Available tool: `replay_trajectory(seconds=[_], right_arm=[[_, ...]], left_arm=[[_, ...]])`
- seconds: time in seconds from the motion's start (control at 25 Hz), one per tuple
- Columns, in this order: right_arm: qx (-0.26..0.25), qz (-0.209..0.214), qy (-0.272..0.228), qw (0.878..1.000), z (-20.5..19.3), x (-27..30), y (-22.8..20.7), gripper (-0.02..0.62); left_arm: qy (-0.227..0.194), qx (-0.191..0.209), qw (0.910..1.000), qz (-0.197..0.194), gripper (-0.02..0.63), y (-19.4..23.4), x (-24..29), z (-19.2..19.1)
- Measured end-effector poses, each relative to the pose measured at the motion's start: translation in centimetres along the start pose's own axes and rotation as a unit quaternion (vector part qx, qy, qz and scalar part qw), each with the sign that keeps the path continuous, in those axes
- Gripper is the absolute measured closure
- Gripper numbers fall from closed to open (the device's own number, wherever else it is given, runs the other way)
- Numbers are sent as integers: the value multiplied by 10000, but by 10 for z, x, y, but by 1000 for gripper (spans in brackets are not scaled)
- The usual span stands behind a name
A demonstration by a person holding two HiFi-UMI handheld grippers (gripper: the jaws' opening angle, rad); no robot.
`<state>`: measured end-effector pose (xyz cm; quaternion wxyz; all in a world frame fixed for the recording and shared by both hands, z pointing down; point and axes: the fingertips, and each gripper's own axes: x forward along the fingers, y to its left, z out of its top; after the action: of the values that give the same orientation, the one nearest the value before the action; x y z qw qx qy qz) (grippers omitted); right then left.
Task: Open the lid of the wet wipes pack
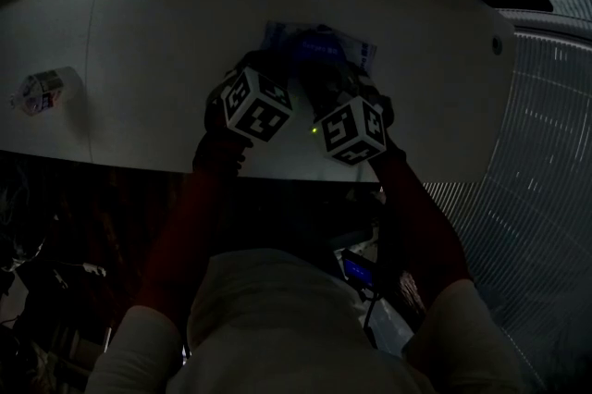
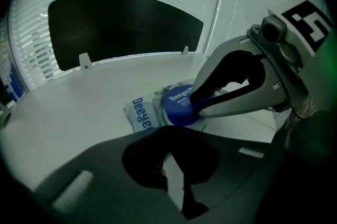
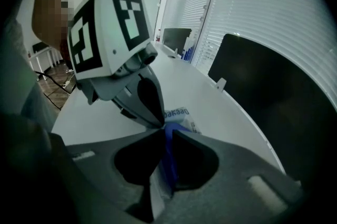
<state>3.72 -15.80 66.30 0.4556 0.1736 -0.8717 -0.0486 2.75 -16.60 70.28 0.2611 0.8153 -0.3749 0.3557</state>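
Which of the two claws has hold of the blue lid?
The right claw: its jaws pinch the lid's edge. The left claw only meets the pack beside it.

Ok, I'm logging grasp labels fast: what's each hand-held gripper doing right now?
Left hand-held gripper: closed, nothing seen between its jaws.
Right hand-held gripper: closed on the blue lid of the wet wipes pack.
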Motion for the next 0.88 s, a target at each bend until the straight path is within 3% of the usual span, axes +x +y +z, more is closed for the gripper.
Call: replay_trajectory(seconds=[0.4,0.6,0.72,0.88], right_arm=[[-228,-752,-450,9959,35,-25,-48,557],[-411,-1128,-430,9918,34,-20,-80,552],[-543,-1124,-457,9911,36,-20,-86,552],[-779,-753,-319,9936,26,-22,-57,552]], left_arm=[[-112,-176,9997,-94,603,1,-1,0],[-42,-185,9997,-139,604,0,-1,0],[-38,-177,9998,-104,604,0,0,1],[-48,-227,9997,-123,603,0,-1,1]])
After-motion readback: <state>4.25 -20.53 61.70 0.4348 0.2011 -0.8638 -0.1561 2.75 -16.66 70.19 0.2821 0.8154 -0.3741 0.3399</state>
